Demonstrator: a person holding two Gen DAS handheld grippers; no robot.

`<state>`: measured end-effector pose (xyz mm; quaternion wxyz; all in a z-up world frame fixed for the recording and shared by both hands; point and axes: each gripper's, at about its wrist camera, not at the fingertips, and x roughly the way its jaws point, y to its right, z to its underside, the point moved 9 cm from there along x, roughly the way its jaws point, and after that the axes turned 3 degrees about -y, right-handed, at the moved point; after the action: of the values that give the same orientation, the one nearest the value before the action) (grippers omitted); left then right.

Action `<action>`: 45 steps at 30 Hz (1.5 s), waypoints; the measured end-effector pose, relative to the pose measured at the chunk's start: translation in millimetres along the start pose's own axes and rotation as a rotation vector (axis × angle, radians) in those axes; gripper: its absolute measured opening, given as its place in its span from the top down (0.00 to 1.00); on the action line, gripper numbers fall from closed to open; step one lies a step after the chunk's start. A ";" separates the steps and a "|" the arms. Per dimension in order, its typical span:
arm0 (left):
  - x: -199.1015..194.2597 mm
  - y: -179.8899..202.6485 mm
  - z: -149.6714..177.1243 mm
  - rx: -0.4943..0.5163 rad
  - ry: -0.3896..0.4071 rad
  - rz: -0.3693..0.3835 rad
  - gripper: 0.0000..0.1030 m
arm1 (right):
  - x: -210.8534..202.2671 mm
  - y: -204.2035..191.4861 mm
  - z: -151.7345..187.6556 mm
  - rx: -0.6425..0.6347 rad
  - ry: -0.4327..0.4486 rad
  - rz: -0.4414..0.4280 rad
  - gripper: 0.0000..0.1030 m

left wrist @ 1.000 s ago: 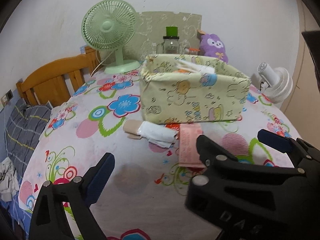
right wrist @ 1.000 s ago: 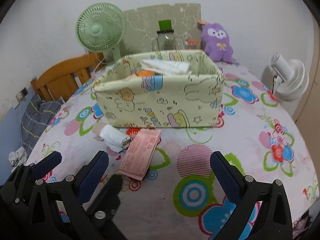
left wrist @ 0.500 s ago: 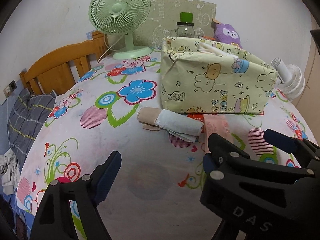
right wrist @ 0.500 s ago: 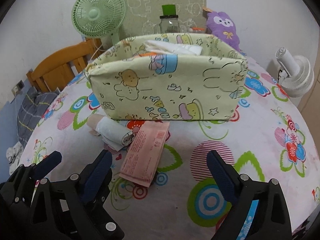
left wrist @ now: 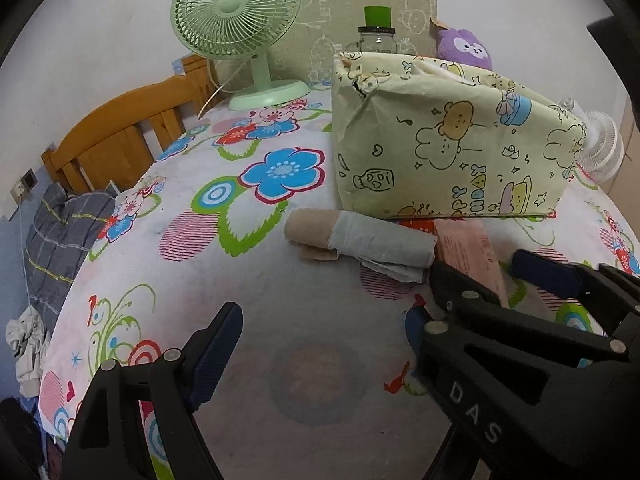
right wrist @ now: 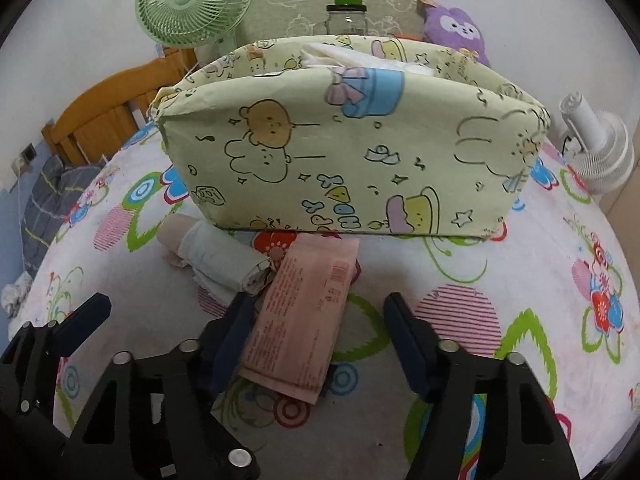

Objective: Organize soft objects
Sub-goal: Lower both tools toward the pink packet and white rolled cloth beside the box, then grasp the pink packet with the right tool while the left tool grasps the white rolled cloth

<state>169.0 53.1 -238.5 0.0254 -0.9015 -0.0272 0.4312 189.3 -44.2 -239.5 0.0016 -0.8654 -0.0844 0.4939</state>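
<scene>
Pale-green cartoon-print box [right wrist: 352, 160]; pink packet [right wrist: 304, 316]; floral tablecloth [left wrist: 180, 264].

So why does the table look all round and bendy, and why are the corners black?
Both wrist views use a fisheye lens: it bulges the table and bows the yellow box, most in the right wrist view. The black corners are the lens rim. Light is soft, without glare; in the left wrist view, faint shadow under the rolled cloth.
</scene>
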 end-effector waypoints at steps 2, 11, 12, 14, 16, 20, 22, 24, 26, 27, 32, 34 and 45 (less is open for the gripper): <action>0.3 3.4 0.1 0.005 -0.011 0.023 0.17 | -0.1 0.2 -0.6 -0.006 0.005 0.003 0.52; 1.5 9.5 -7.1 0.027 -0.003 0.018 0.16 | -6.9 11.7 -1.8 0.032 0.024 -0.014 0.60; 1.6 10.2 -8.4 0.028 -0.001 0.021 0.16 | -8.2 12.9 -2.1 0.034 0.027 -0.014 0.60; 1.2 11.6 -11.4 0.030 0.007 0.018 0.16 | -11.7 16.5 -3.0 0.042 0.033 -0.016 0.60; 2.9 14.9 -16.0 0.035 0.011 0.021 0.16 | -13.7 18.7 -4.2 0.053 0.038 -0.018 0.60; 5.5 23.9 -23.2 0.051 0.018 0.036 0.16 | -18.4 29.4 -7.5 0.077 0.048 -0.004 0.60; 6.4 28.2 -26.7 0.065 0.024 0.041 0.16 | -19.9 34.4 -9.1 0.087 0.052 0.003 0.60; 7.7 31.6 -30.1 0.082 0.028 0.045 0.16 | -20.8 38.9 -10.9 0.102 0.056 0.009 0.60; 10.5 35.2 -33.0 0.097 0.028 0.051 0.16 | -21.2 43.5 -11.9 0.115 0.055 0.015 0.60; 11.7 36.6 -33.9 0.102 0.026 0.058 0.16 | -21.1 44.8 -11.5 0.118 0.055 0.018 0.60; 21.3 39.1 -37.0 0.108 0.005 0.077 0.19 | -16.5 51.2 -11.3 0.139 0.043 0.025 0.60; 23.0 41.1 -37.1 0.118 -0.001 0.083 0.22 | -14.0 52.4 -10.9 0.145 0.038 0.021 0.60; 20.0 55.1 -36.0 0.176 0.006 0.140 0.50 | -6.6 53.4 -12.0 0.147 0.025 0.010 0.60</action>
<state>211.1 -1.2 -235.2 0.0742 -0.8968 0.0739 0.4298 204.0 -96.9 -232.3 0.0637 -0.8695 -0.0436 0.4878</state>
